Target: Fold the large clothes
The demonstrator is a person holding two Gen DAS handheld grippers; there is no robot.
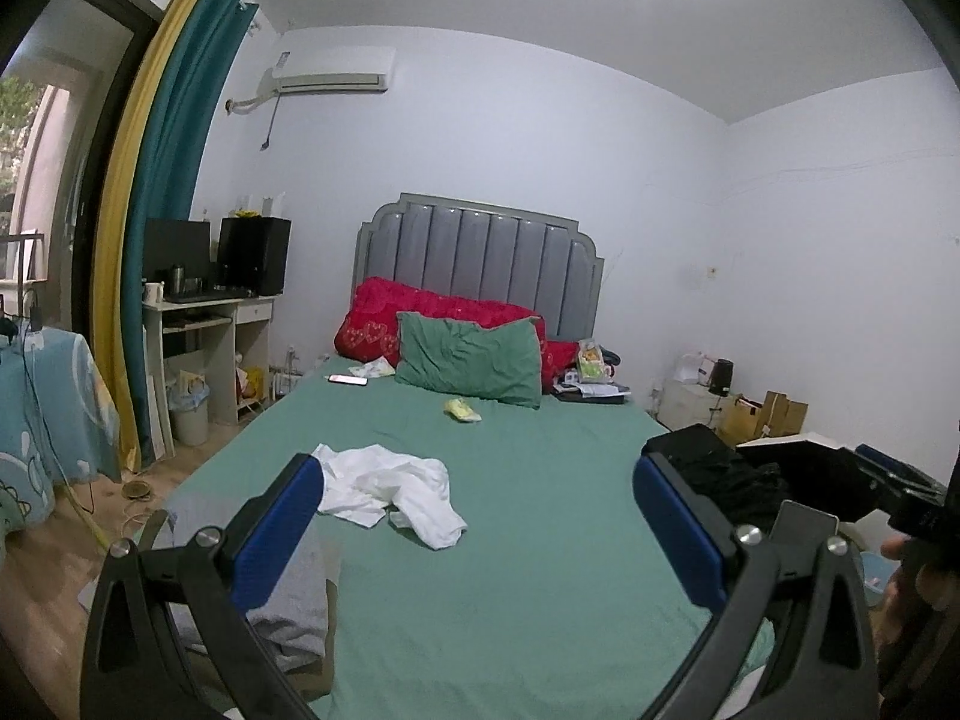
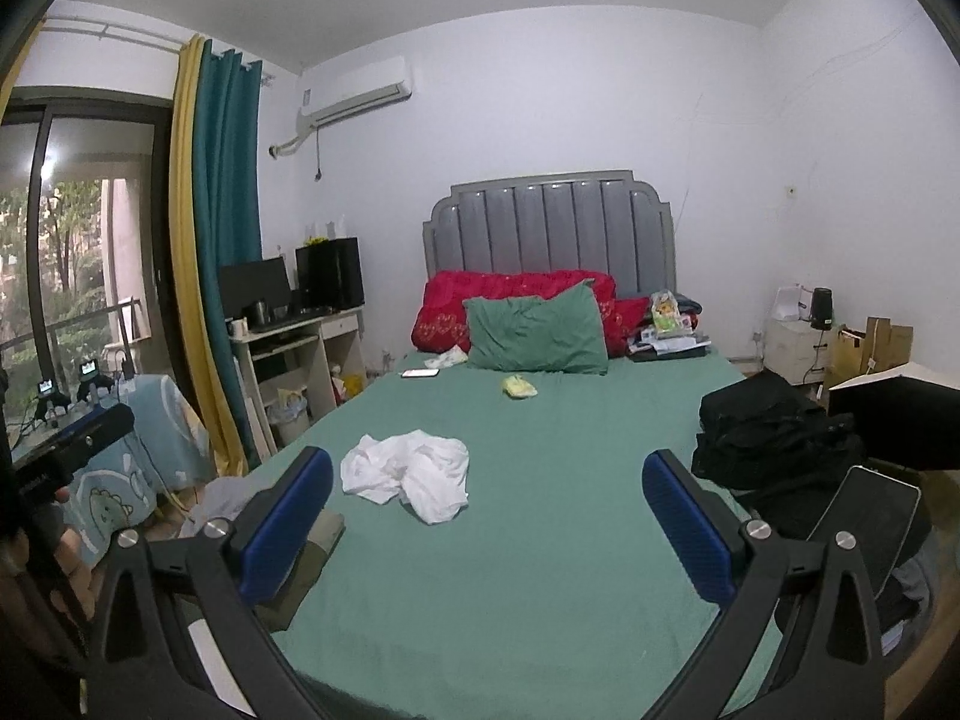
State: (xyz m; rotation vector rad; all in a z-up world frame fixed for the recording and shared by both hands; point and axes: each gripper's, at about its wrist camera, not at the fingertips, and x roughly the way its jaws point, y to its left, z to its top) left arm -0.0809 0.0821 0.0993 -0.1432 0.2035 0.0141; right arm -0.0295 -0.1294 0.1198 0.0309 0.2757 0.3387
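Observation:
A crumpled white garment (image 1: pixel 390 489) (image 2: pixel 414 471) lies on the green bed sheet (image 1: pixel 510 540) (image 2: pixel 540 540), left of the middle. A pile of black clothing (image 1: pixel 726 474) (image 2: pixel 774 438) sits at the bed's right edge. A grey garment (image 1: pixel 294 594) (image 2: pixel 234 495) hangs over the near left corner. My left gripper (image 1: pixel 480 531) is open above the foot of the bed, nothing between its blue pads. My right gripper (image 2: pixel 489 531) is open too, also empty. Both stand well short of the white garment.
A green pillow (image 2: pixel 537 330) and red pillows (image 2: pixel 456 312) lean on the grey headboard. A phone (image 2: pixel 420 373), a yellow packet (image 2: pixel 519 387) and clutter (image 2: pixel 669 330) lie near them. A desk (image 2: pixel 294 348) stands left, boxes (image 2: pixel 870 348) right, and a blue patterned cloth (image 1: pixel 42 420) at far left.

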